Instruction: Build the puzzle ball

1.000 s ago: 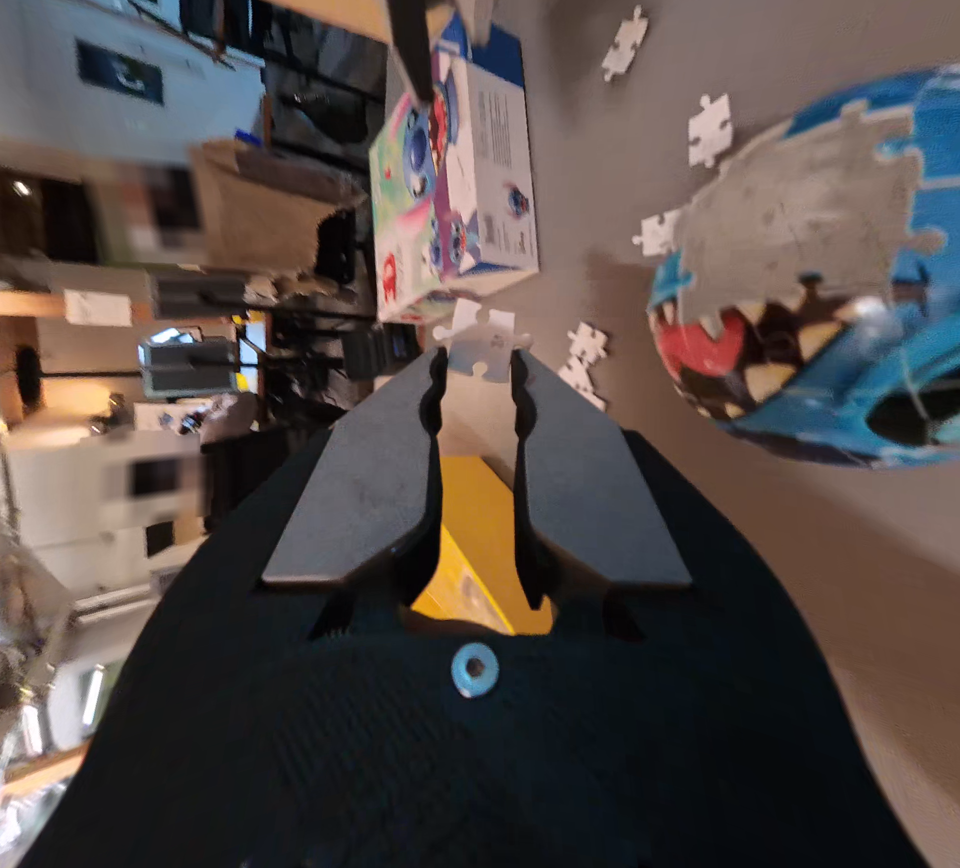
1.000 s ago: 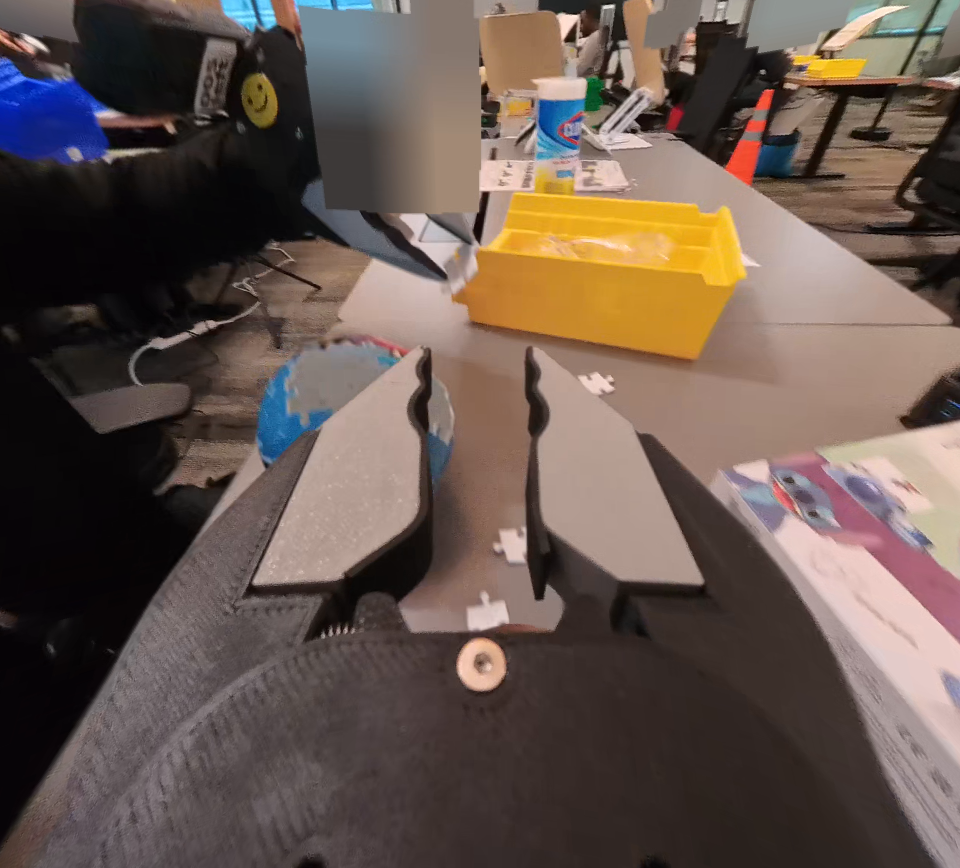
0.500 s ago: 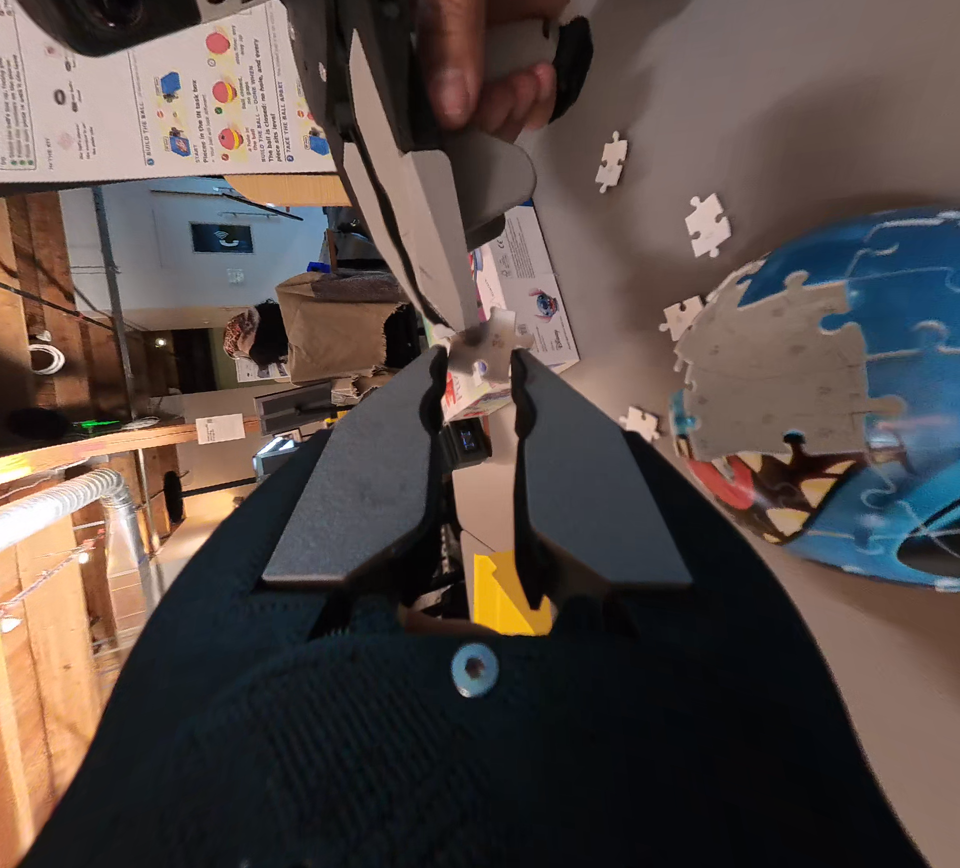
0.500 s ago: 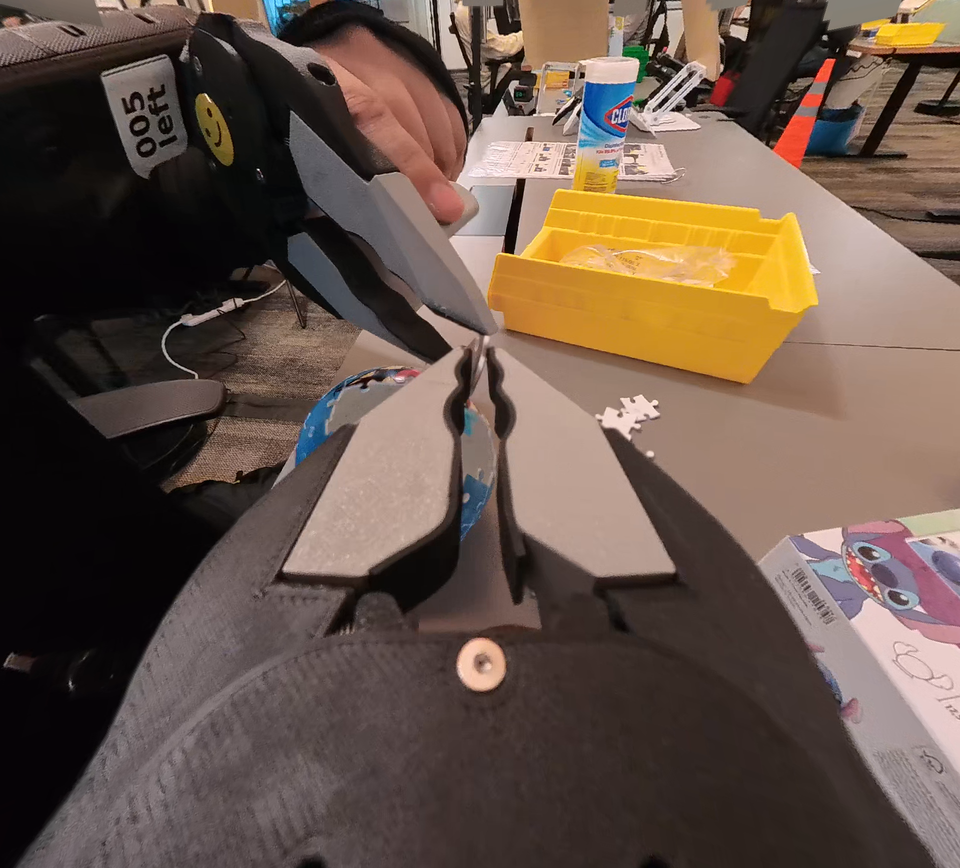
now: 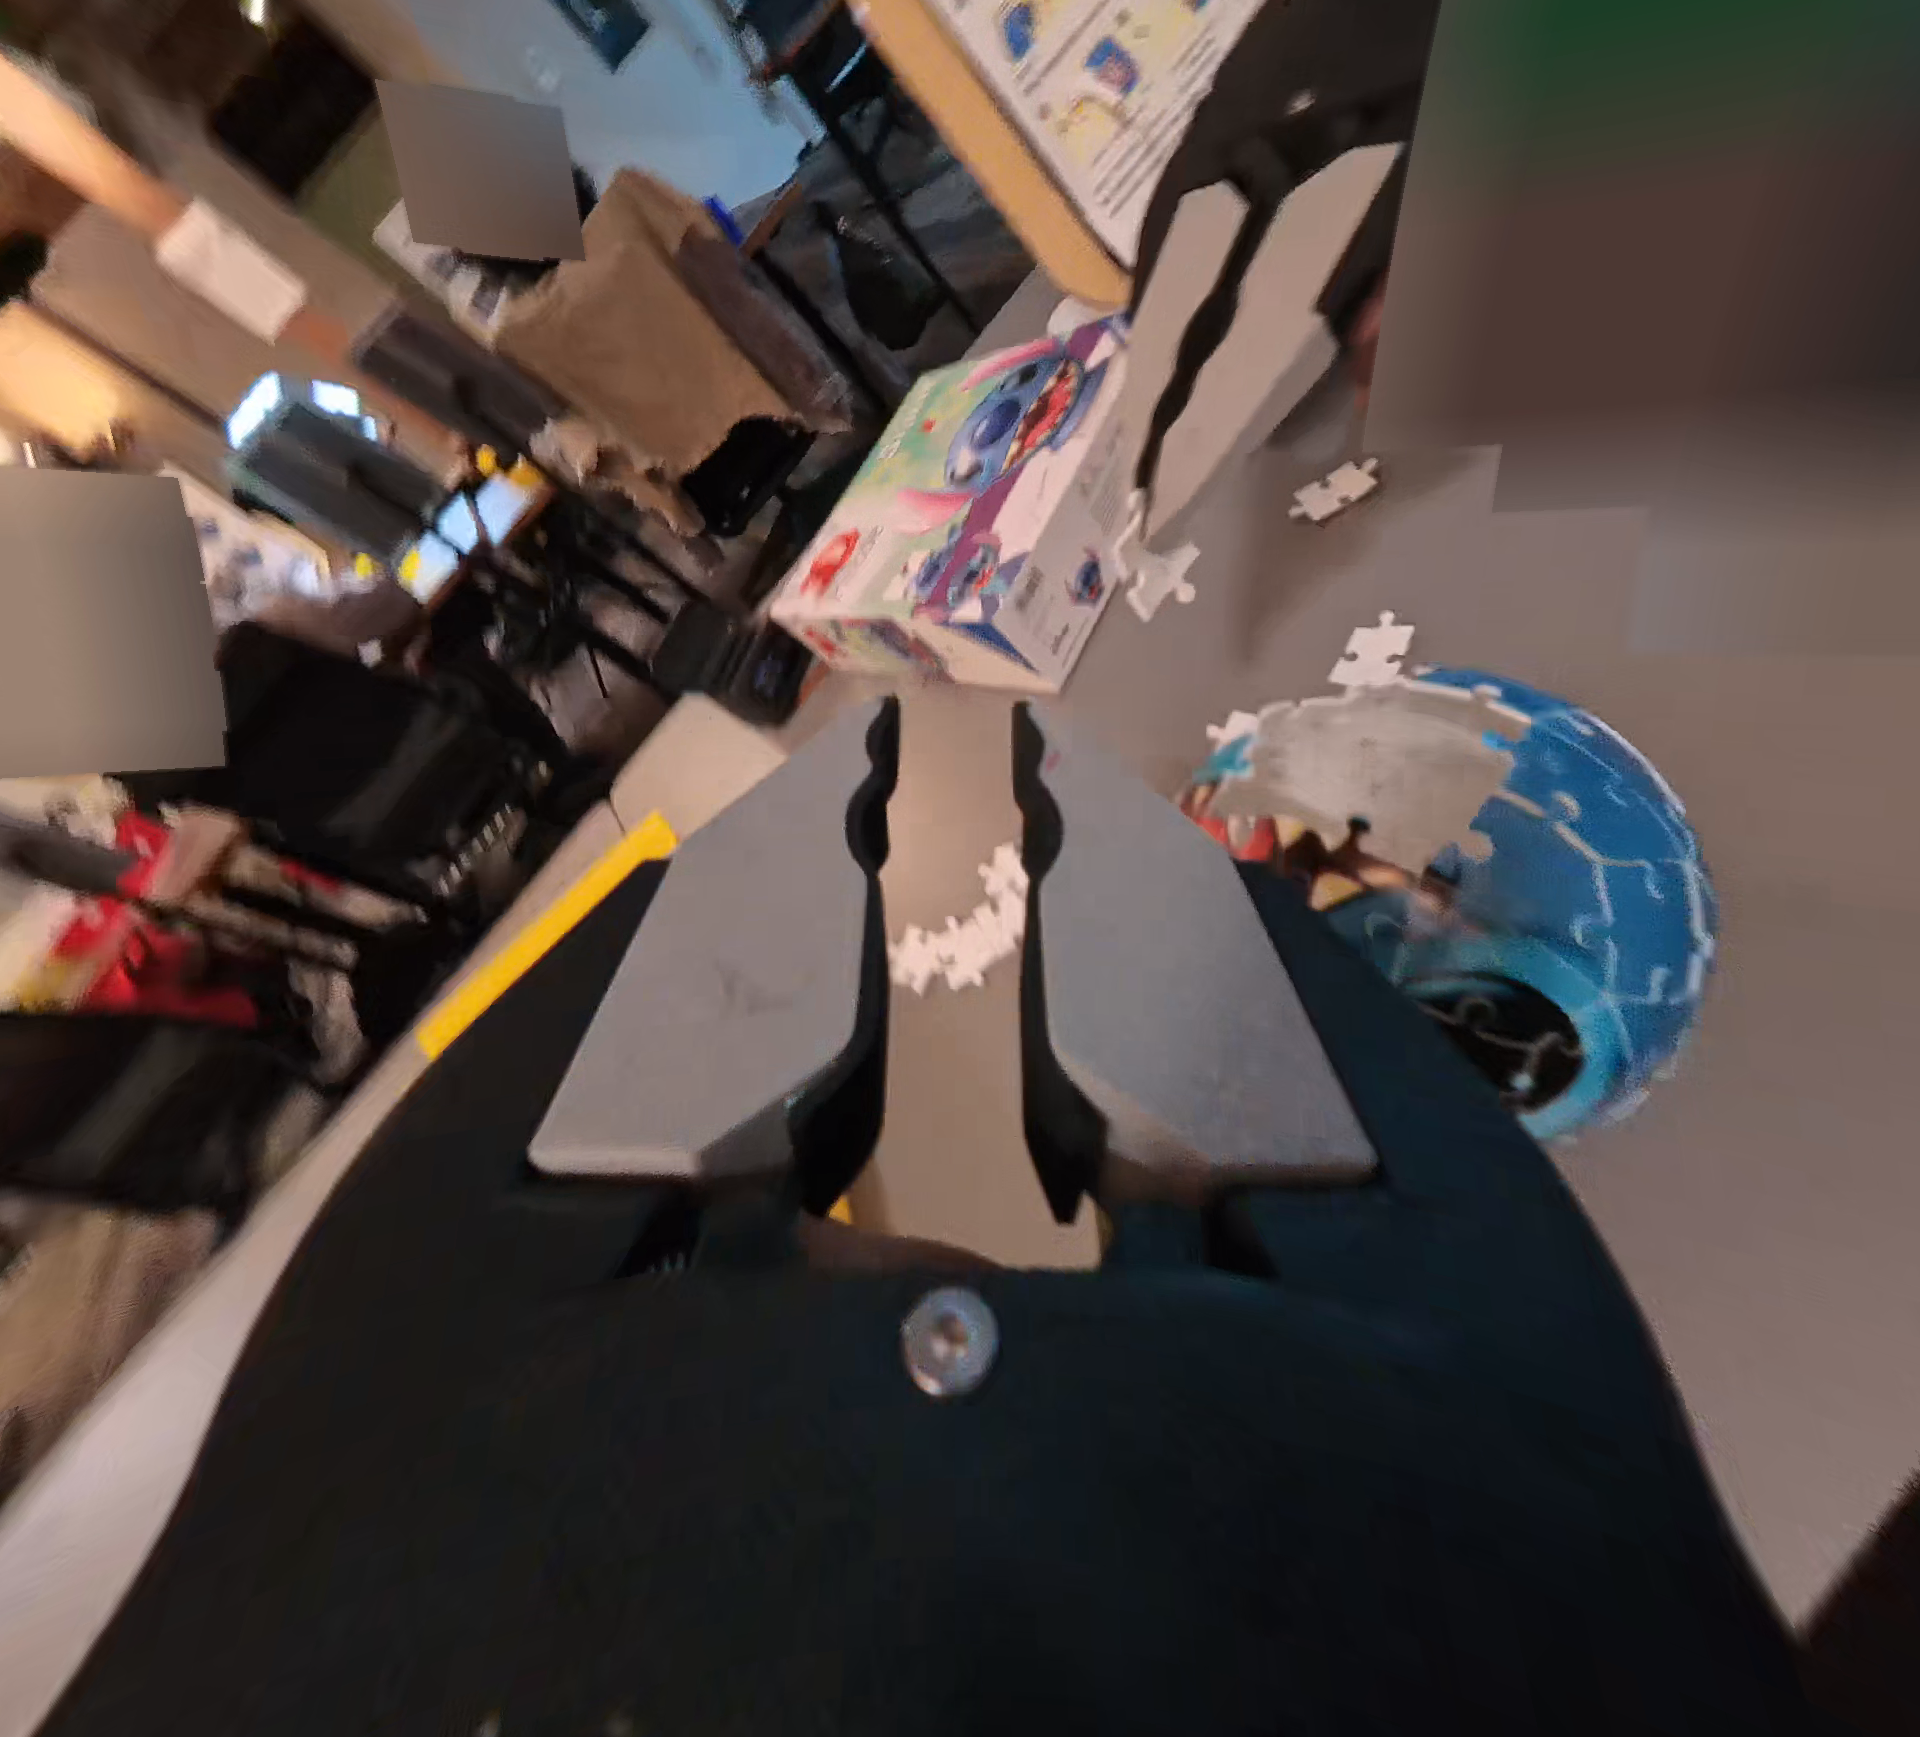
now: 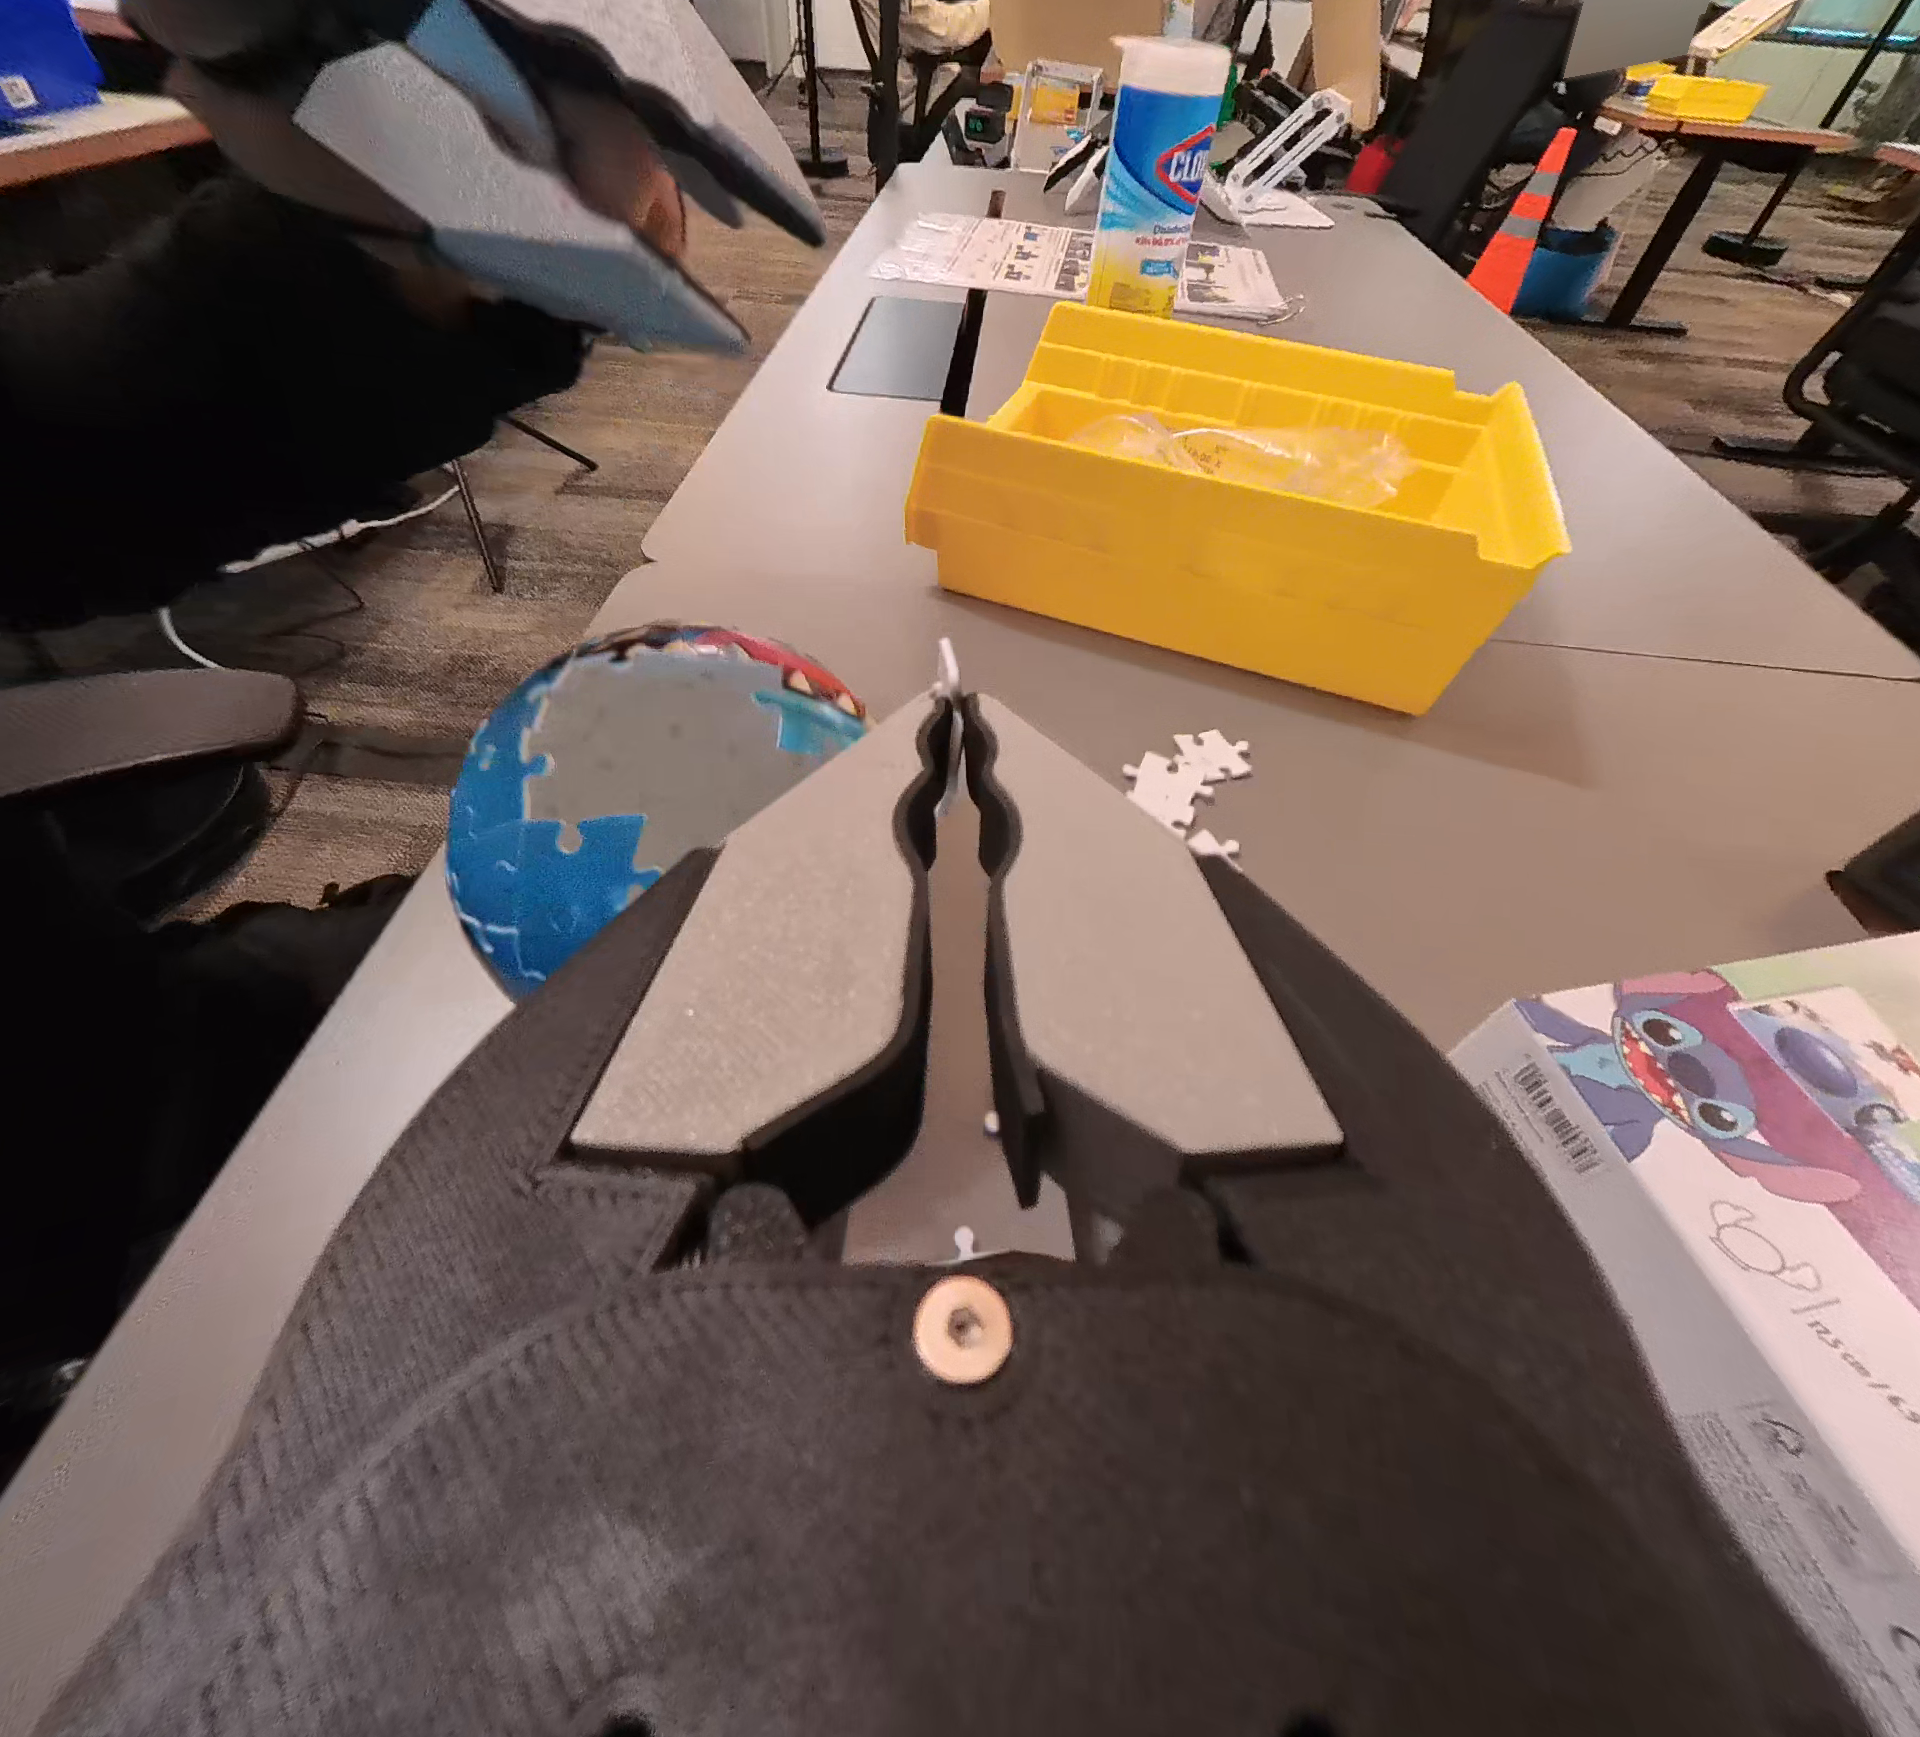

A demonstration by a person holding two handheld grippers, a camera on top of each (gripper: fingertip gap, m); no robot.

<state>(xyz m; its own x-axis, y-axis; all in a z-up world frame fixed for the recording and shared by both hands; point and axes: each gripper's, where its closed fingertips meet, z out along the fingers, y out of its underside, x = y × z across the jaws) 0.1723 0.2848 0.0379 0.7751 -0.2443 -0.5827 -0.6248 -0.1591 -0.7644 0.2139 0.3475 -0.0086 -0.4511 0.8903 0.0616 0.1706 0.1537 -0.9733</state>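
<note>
The puzzle ball point(image 5: 1538, 877), blue with a grey unfinished patch, lies on the grey table; it also shows in the right wrist view point(image 6: 540, 856), left of my right fingers. My right gripper point(image 6: 956, 711) is shut on a white puzzle piece point(image 6: 947, 674) held edge-on above the table. In the left wrist view the right gripper point(image 5: 1153, 513) hangs beyond the ball with that piece point(image 5: 1162, 570) at its tips. My left gripper point(image 5: 951, 731) is open and empty; it shows raised at the upper left in the right wrist view point(image 6: 779, 290).
Loose white pieces point(image 6: 1184, 773) lie on the table past my right fingers, and some point(image 5: 956, 939) show between my left fingers. A yellow bin point(image 6: 1226, 565) stands behind, a wipes canister point(image 6: 1158, 181) farther back. The puzzle box point(image 6: 1766, 1168) lies at the right. Left tips to right tips: about 10 cm.
The puzzle piece has passed from my left gripper to my right gripper. The right gripper shut on it, the left opened and drew away upward.
</note>
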